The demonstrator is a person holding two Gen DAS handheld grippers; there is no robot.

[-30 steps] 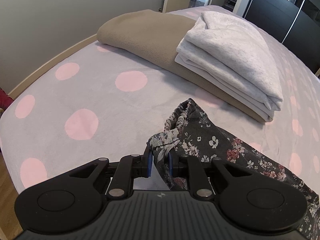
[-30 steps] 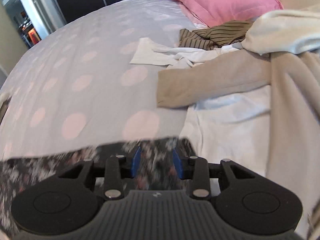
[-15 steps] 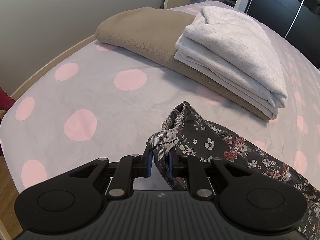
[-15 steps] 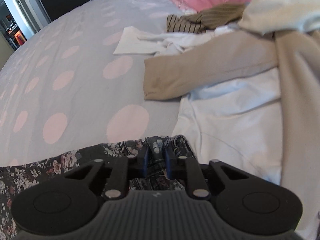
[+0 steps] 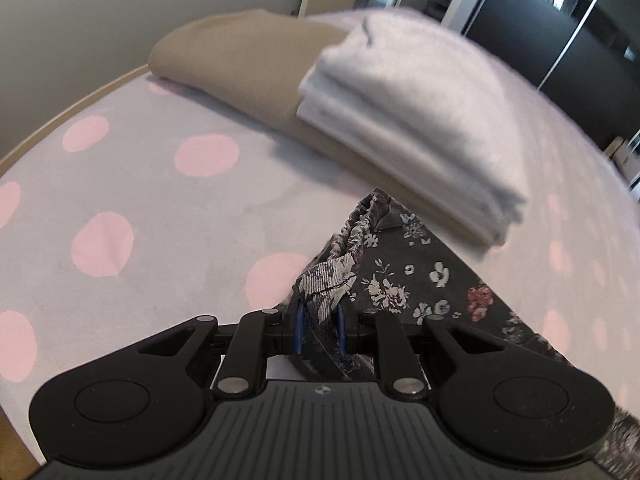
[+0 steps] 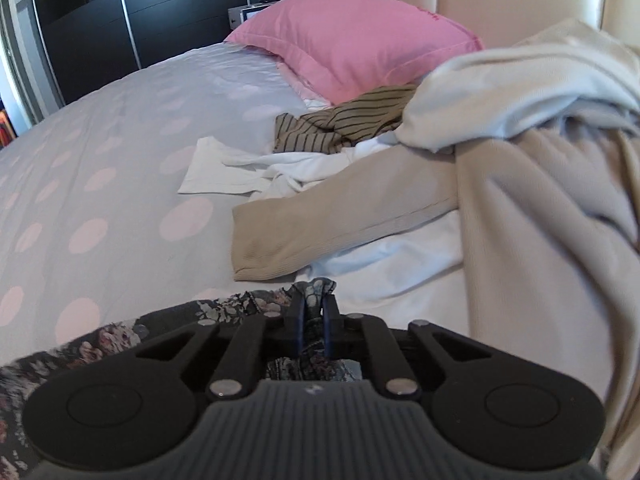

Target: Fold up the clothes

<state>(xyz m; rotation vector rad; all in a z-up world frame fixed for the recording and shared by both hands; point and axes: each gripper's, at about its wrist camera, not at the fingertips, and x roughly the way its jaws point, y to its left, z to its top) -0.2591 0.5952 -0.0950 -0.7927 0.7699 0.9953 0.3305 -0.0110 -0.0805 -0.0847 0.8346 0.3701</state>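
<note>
Stretching dark floral trousers with a gathered waistband over the bed, we keep left claw and right claw pinched on its fabric.

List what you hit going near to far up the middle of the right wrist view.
Right gripper, jaws shut on the floral garment → beige sleeve → crumpled white garment → striped brown top → pink pillow.
</note>
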